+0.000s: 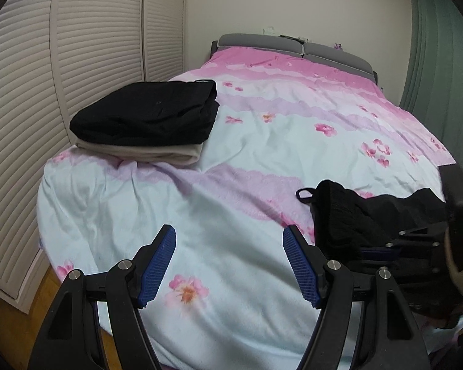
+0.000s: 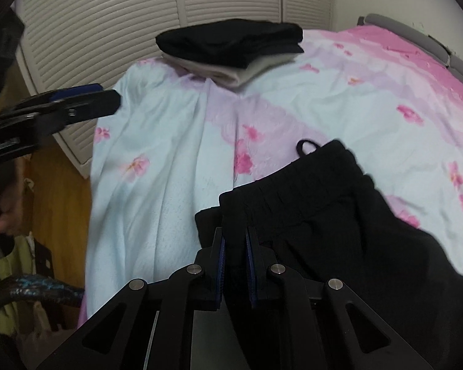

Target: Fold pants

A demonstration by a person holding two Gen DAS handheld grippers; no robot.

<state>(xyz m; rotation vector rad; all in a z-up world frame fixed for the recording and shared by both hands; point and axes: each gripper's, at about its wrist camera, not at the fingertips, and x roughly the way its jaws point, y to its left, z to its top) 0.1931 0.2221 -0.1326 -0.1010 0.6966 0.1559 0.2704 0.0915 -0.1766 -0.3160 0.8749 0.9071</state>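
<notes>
Right wrist view: the right gripper (image 2: 235, 243) is pinched tight on a bunch of black cloth at the waistband end of the black pants (image 2: 324, 215), blue pads (image 2: 221, 265) nearly together w/ fabric between them. The pants lie crumpled at the near right of the bed, a small drawstring loop (image 2: 307, 146) poking out on the far side of the waistband. Rest of the garment trails off to the right & under the tool, so leg layout can't be told.

Left wrist view: the left gripper (image 1: 230, 262) is spread wide, holding nothing, hovering over bare floral bedspread (image 1: 231, 169) at the near edge, just left of the pants. The pants sit right beside its right finger but not touching, as far as can be seen.

Farther out, at the far left of the bed, 1 stack of 2 folded items: black folded pants (image 1: 148, 114) on top of a beige folded garment (image 1: 157, 154). Louvered closet doors (image 1: 77, 46) behind that, grey headboard (image 1: 293, 44) at the far end, green curtain (image 1: 438, 46) at right.

Judgement: this looks like the start of a new pair: 1 corner of the waistband secured, garment not yet spread. Next move prob. needs the left tool to close on the other waistband corner, then both lift & shake it flat onto the open bedspread. Risk: grabbing 1 layer only, leaving it twisted.
</notes>
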